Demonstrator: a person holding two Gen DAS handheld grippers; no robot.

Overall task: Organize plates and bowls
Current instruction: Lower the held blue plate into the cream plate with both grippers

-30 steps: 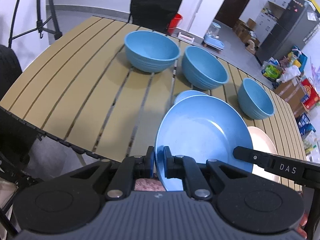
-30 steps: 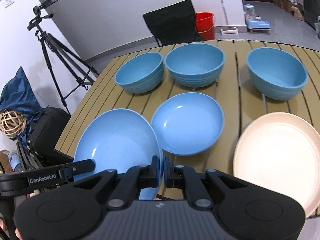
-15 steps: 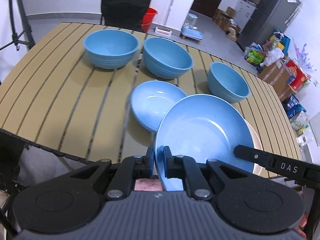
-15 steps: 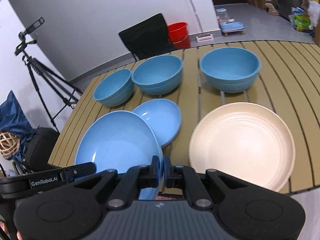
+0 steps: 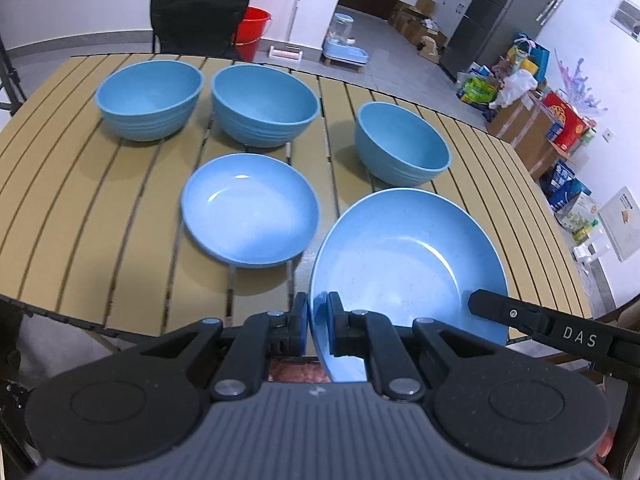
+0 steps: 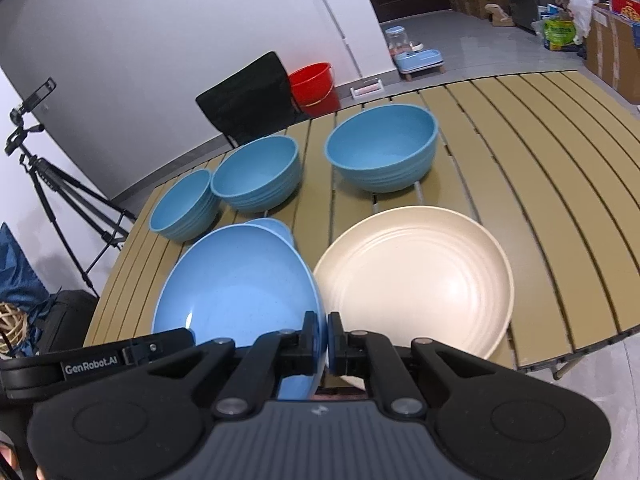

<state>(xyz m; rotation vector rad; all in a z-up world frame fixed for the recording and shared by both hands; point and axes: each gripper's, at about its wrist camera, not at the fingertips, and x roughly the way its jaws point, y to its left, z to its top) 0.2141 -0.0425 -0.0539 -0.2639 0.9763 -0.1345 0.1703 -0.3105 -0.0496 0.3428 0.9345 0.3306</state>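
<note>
- Large blue plate (image 5: 404, 264): I have it pinched at two spots on its rim, left gripper (image 5: 317, 322) on its left edge and right gripper (image 6: 324, 340) on its right edge. Both pairs of fingers are clamped on the rim, with only the plate's thin wall between the pads.
- Landmark for everything below is the cream plate (image 6: 416, 280) on the slatted table (image 6: 560, 200).
- From the right wrist view the blue plate sits just to the left of the cream plate, its rim overlapping or nearly touching the cream rim. I can't tell whether it is clear above it or grazing it.
- It looks tilted, the cream-side edge higher.
- The smaller blue dish (image 5: 250, 208) lies farther left of the cream plate, partly hidden behind the held plate in the right view.
- Three blue bowls (image 6: 380, 148) stand in a row beyond the cream plate, well apart from my fingers.
- My judgement: the coming move is a short shift rightward, then level and lower onto the cream plate. The right gripper is nearer to it and leads.
</note>
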